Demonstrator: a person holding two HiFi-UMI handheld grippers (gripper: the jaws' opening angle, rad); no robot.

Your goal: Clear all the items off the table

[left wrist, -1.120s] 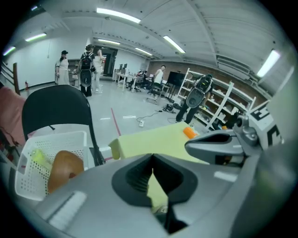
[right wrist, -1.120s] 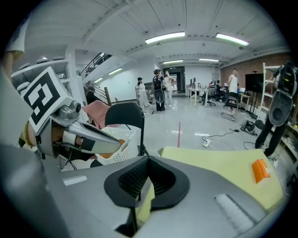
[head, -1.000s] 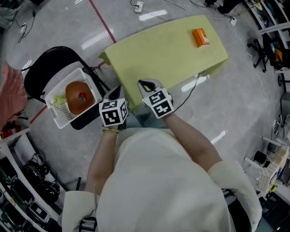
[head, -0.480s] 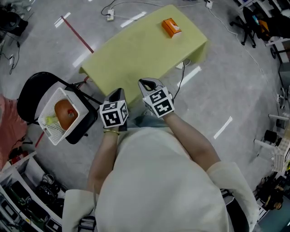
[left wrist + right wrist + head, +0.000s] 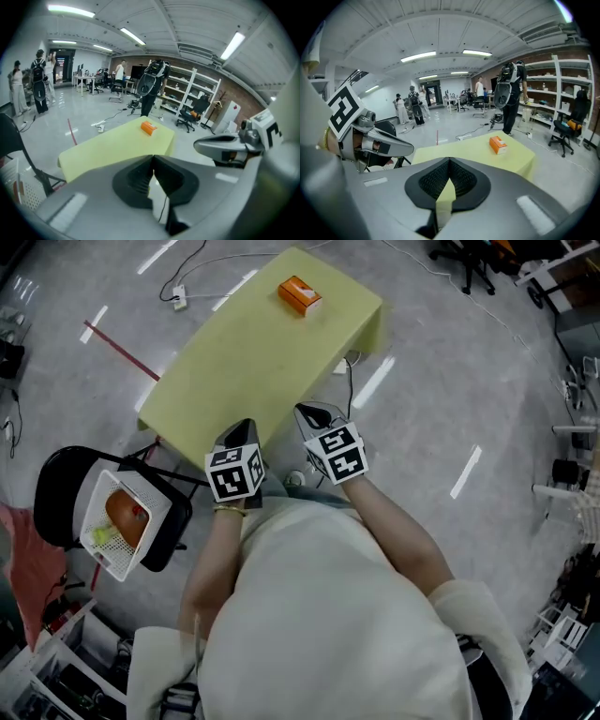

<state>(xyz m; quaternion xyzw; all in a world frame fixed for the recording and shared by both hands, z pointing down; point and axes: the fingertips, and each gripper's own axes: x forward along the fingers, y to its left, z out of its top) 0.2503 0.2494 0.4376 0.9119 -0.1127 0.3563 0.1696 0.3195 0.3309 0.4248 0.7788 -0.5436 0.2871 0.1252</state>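
An orange box [image 5: 298, 294] lies near the far end of the yellow-green table [image 5: 244, 362], the only item on it. It also shows in the left gripper view [image 5: 148, 127] and in the right gripper view [image 5: 498, 145]. Both grippers hover side by side at the table's near edge, well short of the box. My left gripper [image 5: 245, 428] is shut with nothing in it, and so is my right gripper [image 5: 310, 412]. In each gripper view the jaws meet in a closed line [image 5: 153, 157] [image 5: 449, 162].
A black chair [image 5: 56, 498] at the left carries a white basket [image 5: 93, 495] holding an orange round item [image 5: 124, 512] and something yellow-green [image 5: 101, 537]. Cables [image 5: 187, 277] and red tape [image 5: 122, 354] cross the floor. People [image 5: 415, 105], shelves [image 5: 187, 89] and office chairs stand beyond the table.
The head view has swung: table and box slid left and up, the chair with basket dropped toward the lower left. Both grippers stay shut, still side by side at the table's near edge.
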